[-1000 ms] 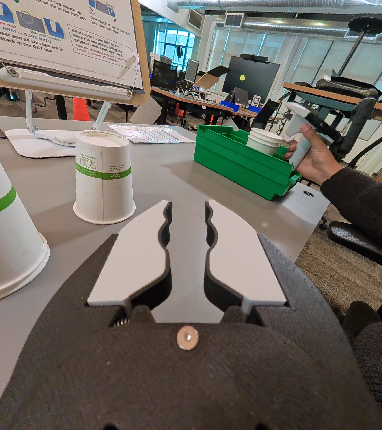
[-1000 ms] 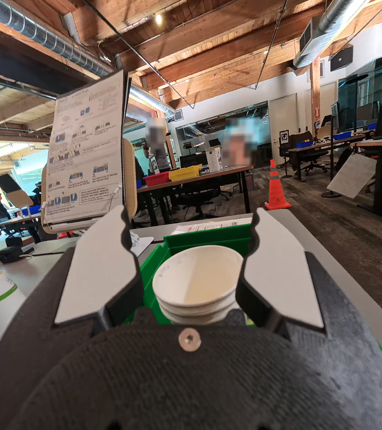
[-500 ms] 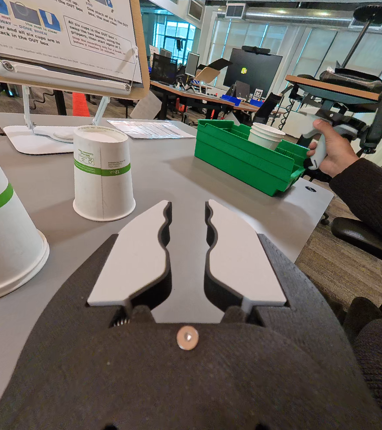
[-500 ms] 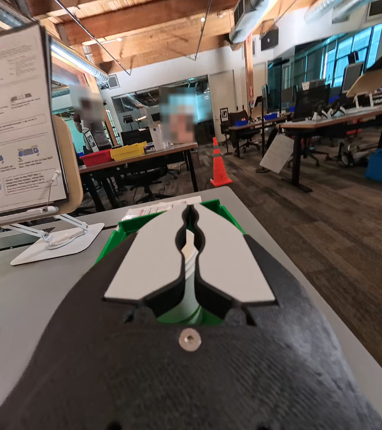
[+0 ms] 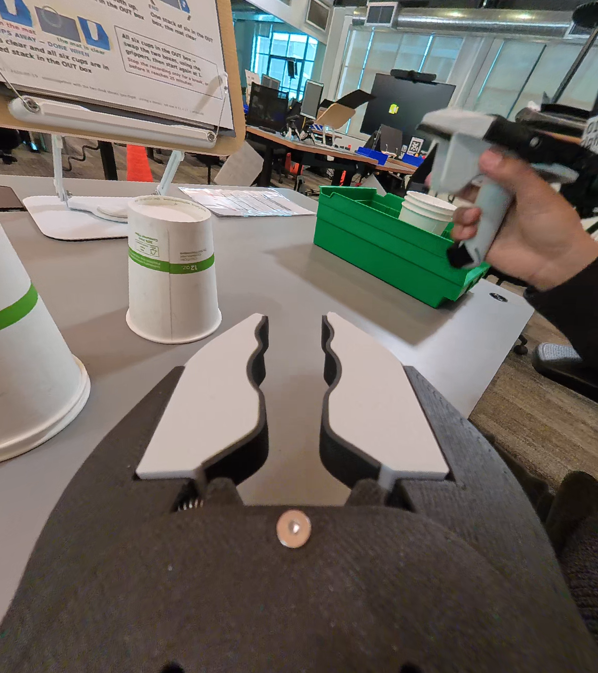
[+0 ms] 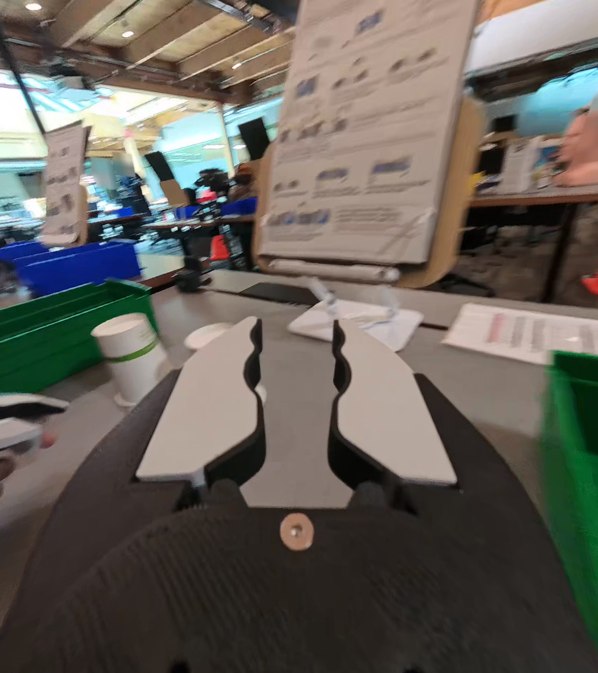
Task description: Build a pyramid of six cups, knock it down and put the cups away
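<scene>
white upturned paper cup is stood nearest the left gripper; both grippers' jaws are narrowly parted, empty; the right gripper is held above the bench.

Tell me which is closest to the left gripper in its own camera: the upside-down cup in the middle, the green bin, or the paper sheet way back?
1. Upside-down paper cup, just ahead, left of the left gripper.
2. Green bin, farther right.
3. Paper sheet, flat at the table's back.
</scene>
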A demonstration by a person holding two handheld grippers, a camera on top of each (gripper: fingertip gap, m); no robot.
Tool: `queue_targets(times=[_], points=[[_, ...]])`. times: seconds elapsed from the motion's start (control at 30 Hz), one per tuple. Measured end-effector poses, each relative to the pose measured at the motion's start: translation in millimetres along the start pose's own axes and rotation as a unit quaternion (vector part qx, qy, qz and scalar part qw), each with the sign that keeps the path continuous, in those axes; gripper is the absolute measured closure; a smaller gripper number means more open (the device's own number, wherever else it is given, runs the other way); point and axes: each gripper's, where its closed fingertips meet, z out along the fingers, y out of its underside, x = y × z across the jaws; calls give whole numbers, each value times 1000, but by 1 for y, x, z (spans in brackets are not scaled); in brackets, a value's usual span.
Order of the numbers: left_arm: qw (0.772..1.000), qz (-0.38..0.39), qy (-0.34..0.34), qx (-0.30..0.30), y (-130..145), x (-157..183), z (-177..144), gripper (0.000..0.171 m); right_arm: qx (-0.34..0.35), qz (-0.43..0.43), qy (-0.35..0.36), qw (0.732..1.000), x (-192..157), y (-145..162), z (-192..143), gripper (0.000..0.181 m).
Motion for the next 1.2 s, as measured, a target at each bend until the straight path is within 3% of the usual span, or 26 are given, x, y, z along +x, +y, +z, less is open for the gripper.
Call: queue_targets(times=[0.13,0.27,0.4,0.53,0.67,0.87,1.2], points=[[999,1,-31,-19,5,-10,0,118,-85,38,-117,989,-80,75,32,125],[997,27,-67,-39,10,-20,2,104,-181,-49,-158,969,-113,115,35,113],[993,68,-85,-38,8,-21,10,101,-170,-136,-131,967,-104,118,24,123],[993,77,-72,-50,12,-15,24,98,-177,-159,-101,966,-88,118,12,126],[992,87,-73,-57,13,-14,37,98,-211,-224,-61,949,-75,122,-3,147],[994,61,-73,-56,10,-17,52,96,-170,-291,19,941,-56,112,-20,158],[990,57,-128,-31,-3,-41,78,89,-211,-235,60,947,-23,130,-53,152]])
